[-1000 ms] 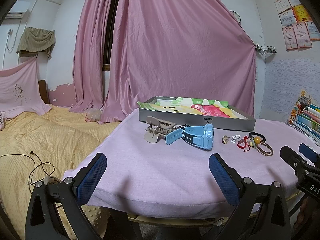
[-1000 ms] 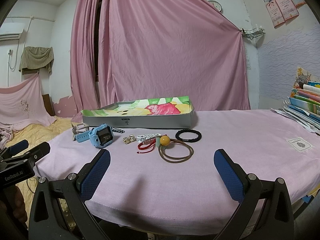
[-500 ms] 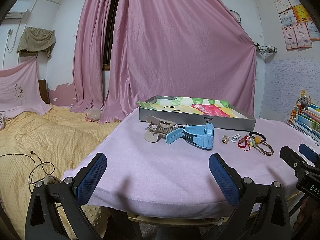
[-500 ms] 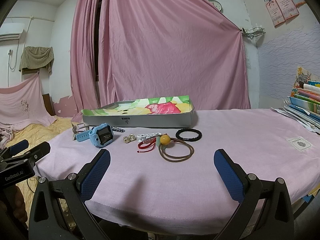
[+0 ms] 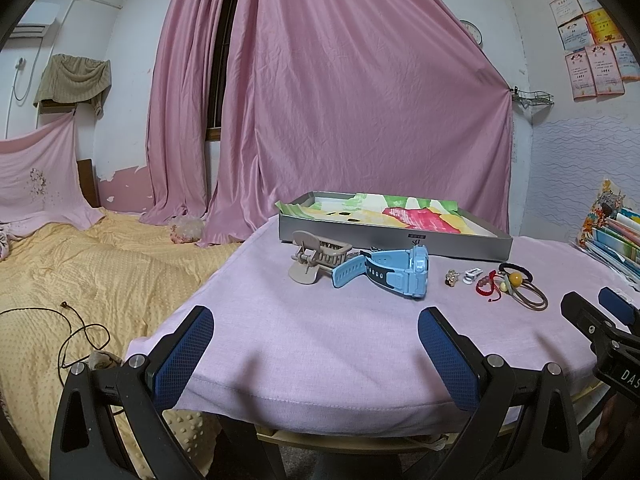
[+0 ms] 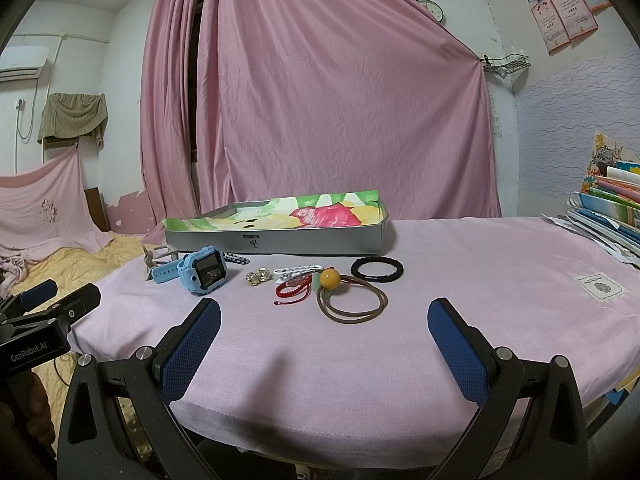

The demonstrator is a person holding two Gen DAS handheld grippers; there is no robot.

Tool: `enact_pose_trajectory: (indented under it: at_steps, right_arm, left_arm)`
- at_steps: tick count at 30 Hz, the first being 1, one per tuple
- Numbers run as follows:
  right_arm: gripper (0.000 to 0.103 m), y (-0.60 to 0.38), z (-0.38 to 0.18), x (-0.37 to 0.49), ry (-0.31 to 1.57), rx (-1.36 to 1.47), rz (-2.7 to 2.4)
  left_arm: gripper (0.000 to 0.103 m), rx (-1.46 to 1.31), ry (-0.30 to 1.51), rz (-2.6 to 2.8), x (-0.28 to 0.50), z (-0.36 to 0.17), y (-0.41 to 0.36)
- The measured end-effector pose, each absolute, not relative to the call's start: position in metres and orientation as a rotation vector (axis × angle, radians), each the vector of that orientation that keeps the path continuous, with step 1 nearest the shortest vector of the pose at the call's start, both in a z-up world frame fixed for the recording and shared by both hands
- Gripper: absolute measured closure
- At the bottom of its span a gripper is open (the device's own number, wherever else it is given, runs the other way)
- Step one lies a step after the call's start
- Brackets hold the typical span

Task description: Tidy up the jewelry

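Observation:
A shallow grey box (image 5: 394, 240) (image 6: 276, 240) with a colourful lining sits at the back of the pink-covered table. In front of it lie a beige claw clip (image 5: 316, 258), a blue watch (image 5: 390, 270) (image 6: 200, 272), a gold trinket (image 6: 258, 277), a white clip (image 6: 298, 269), a red cord bracelet (image 6: 292, 289), a brown hair tie with an amber bead (image 6: 352, 302) and a black ring band (image 6: 377, 269). My left gripper (image 5: 316, 336) hovers open at the table's near left edge. My right gripper (image 6: 324, 330) is open over the near edge, short of the hair tie.
A stack of books and papers (image 6: 608, 212) sits at the table's right side. A bed with a yellow cover (image 5: 80, 280) and a cable lies to the left. Pink curtains (image 5: 340, 100) hang behind the table.

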State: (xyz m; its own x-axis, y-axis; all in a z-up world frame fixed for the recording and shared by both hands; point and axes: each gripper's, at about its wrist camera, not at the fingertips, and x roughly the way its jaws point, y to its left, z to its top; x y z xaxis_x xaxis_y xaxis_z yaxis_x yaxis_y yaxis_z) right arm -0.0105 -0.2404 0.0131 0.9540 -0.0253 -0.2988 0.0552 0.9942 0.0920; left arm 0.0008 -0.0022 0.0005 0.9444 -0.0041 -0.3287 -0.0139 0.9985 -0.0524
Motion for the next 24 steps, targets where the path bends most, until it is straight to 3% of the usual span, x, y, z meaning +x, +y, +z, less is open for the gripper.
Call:
enact_pose_trajectory:
  at_steps: [24]
  right_arm:
    - [0.001,-0.2411,0.008,-0.0097,0.305,0.11,-0.03]
  left_arm:
    - [0.0,-0.056,0.339,0.006,0.0015,-0.0031,-0.0021]
